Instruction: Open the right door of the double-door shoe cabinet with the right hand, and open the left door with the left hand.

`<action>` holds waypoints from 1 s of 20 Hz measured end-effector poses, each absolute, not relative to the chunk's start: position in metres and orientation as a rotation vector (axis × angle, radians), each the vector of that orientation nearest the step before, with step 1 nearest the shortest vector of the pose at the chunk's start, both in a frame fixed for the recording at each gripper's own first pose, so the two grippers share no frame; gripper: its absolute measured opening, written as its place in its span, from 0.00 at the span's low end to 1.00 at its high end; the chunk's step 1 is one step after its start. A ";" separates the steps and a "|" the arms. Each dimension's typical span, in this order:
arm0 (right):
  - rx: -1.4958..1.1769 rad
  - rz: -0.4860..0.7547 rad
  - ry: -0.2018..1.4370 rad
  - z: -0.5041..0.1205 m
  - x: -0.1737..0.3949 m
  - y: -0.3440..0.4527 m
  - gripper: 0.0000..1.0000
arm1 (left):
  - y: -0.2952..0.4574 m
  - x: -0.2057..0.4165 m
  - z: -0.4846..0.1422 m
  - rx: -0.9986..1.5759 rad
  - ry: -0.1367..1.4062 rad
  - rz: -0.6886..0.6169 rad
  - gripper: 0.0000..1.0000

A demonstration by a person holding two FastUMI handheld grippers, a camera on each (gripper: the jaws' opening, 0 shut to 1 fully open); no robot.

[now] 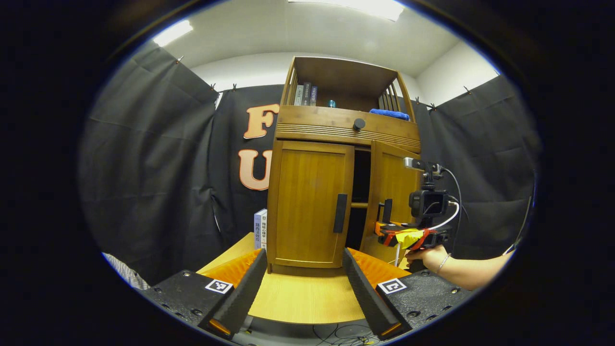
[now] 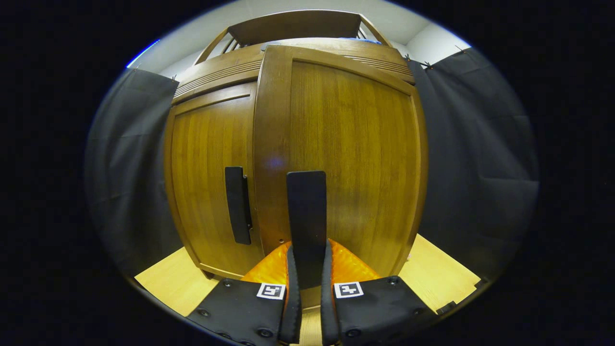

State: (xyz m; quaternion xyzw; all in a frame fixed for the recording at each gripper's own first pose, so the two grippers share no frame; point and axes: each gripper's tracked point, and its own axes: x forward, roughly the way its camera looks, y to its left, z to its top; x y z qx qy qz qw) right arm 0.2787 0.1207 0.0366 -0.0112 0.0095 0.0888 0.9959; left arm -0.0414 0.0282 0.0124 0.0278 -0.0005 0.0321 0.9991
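So the right gripper (image 2: 307, 293) has its two fingers pinched onto the right door's handle (image 2: 306, 218), one on each side of that flat upright bar, with nothing else between them. The right door (image 2: 355, 158) is already swung partway out from the cabinet (image 1: 336, 129); in the left gripper view you can see the dark gap (image 1: 360, 192) between the two doors and a shelf edge inside. From that same view the right gripper (image 1: 387, 226) sits at the door's free edge, a hand (image 1: 427, 254) under it, forearm coming in from the right.

The left gripper (image 1: 305, 288) is wide apart and touching nothing (it just hangs over the front of the table (image 1: 302, 298)). The left door (image 1: 310, 204) is shut, flush in its frame, and its handle (image 1: 340, 213) stands upright near the door's inner edge, straight ahead and above the gap between the fingers, well apart from them.

Room-wise: there's bare tabletop between the left fingers and the cabinet's base, and black cloth close on both sides. A boxed book (image 1: 260, 228) leans beside the cabinet's left side. Up top, a drawer knob (image 1: 358, 124), some books (image 1: 305, 95) and a blue cloth (image 1: 389, 114) on the open shelf.
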 end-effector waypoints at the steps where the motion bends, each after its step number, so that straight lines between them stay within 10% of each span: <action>1: -0.020 0.177 0.017 0.037 0.278 0.120 0.24 | 0.026 -0.041 0.013 0.053 0.003 0.060 0.92; 20: -0.010 0.096 0.019 0.039 0.244 0.082 0.19 | 0.020 -0.034 0.007 0.062 0.026 0.036 0.92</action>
